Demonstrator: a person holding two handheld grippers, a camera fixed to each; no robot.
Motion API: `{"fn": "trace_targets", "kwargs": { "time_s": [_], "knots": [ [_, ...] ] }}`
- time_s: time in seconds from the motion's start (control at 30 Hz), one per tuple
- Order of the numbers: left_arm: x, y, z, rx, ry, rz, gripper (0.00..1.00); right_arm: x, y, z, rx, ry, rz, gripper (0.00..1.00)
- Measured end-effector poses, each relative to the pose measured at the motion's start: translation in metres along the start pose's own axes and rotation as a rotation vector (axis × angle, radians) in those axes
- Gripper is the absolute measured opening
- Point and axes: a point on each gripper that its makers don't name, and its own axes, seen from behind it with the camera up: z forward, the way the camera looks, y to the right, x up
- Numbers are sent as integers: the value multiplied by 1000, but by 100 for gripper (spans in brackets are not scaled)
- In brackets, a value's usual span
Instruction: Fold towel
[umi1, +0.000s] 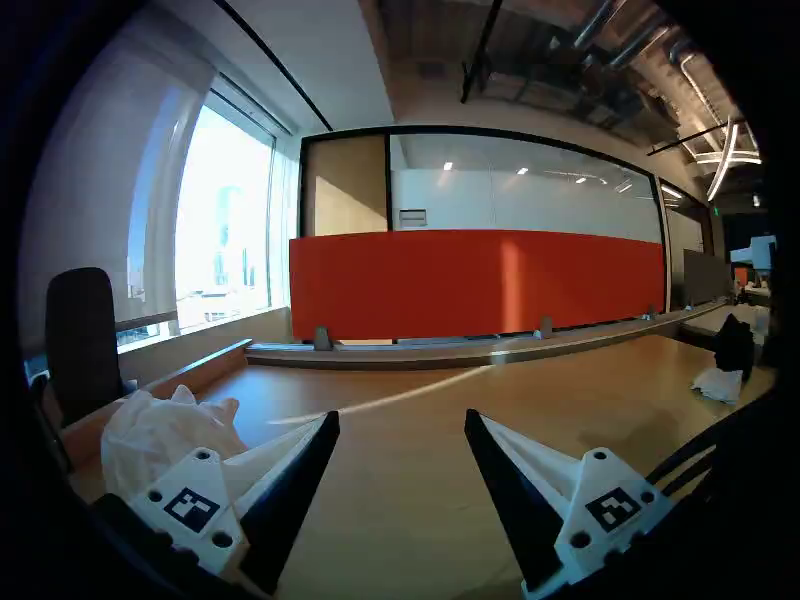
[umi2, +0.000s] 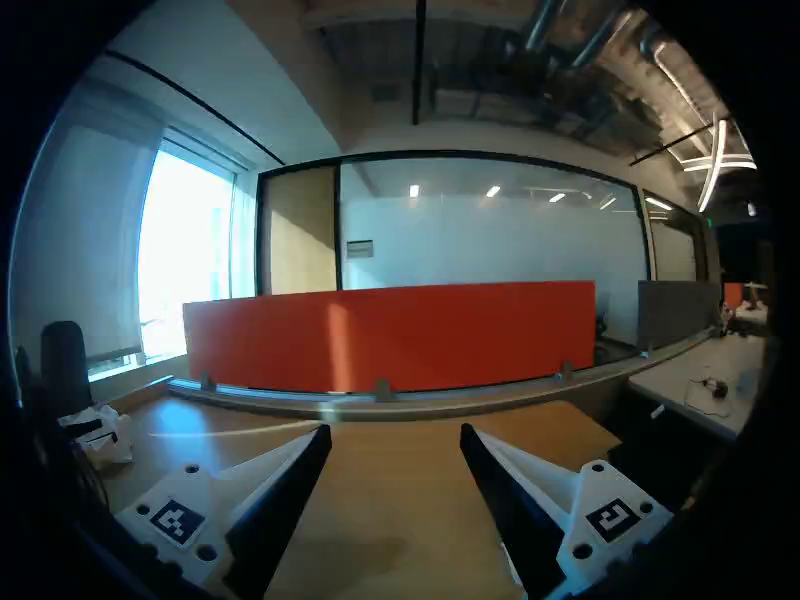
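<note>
Two white fingers with black inner faces frame the bottom of the left gripper view, each carrying a square black-and-white marker near its base; the left gripper (umi1: 400, 414) has them spread well apart, with bare wood showing between the tips and nothing held. Just beside its left finger, and partly behind it, the towel (umi1: 165, 435) sits as a crumpled white heap on the wooden desk (umi1: 420, 500), near the desk's left edge. Behind the towel stands a black chair (umi1: 82, 340) against a bright window (umi1: 225, 240). Across the far side of the desk runs an orange partition (umi1: 480, 285) with a glass wall above it. Far off at the right edge lies a small white cloth (umi1: 718, 383) with a dark shape (umi1: 735, 345) just above it, too small to make out. Turning to the right gripper view, the right gripper (umi2: 395, 428) likewise has its fingers wide apart over the same desk, gripping nothing, and its shadow falls on the wood below. At the far left, well apart from these fingers, the towel (umi2: 100, 430) shows as a small white bundle in front of the chair (umi2: 62, 365). Beyond the desk edge the partition (umi2: 390, 335) spans the middle, and a second, pale desk (umi2: 700, 385) stands to the right
</note>
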Motion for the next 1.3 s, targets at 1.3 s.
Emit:
{"fn": "trace_targets", "kwargs": {
  "time_s": [1.3],
  "knots": [
    [-33,-17,-5,7,56,-25,93,-28,2,14,1,17,-28,99]
  ]
}}
